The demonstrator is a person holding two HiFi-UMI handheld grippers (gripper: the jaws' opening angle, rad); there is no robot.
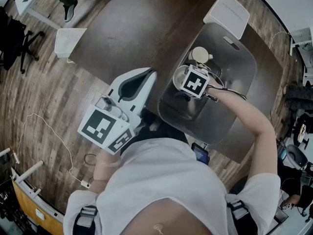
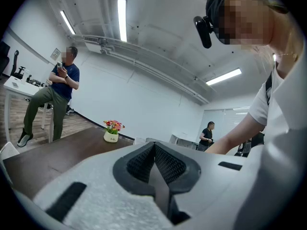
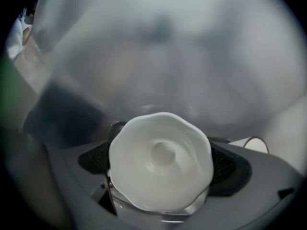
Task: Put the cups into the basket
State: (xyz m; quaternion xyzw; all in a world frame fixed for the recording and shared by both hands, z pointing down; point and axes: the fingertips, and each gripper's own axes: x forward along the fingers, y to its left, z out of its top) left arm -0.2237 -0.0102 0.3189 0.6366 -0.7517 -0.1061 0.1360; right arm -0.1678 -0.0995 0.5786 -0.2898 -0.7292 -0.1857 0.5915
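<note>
A translucent grey basket point(image 1: 242, 65) stands on the right half of the dark table point(image 1: 137, 28). My right gripper point(image 1: 190, 84) reaches down into it, shut on a white cup point(image 1: 178, 76). In the right gripper view that cup point(image 3: 160, 162) fills the space between the jaws, its wavy-edged white face turned to the camera, with the basket's blurred grey wall point(image 3: 158, 56) behind. A second, cream cup point(image 1: 199, 54) with a handle sits in the basket just beyond. My left gripper point(image 1: 146, 78) hovers over the table's near edge, its jaws shut on nothing point(image 2: 154, 150).
A flat white lid or tray point(image 1: 226, 13) lies at the basket's far end. A small flower pot point(image 2: 113, 131) stands at the table's far edge. A white mesh bin point(image 1: 68, 40) sits left of the table. One person sits at a desk point(image 2: 53, 95); another stands far off point(image 2: 207, 135).
</note>
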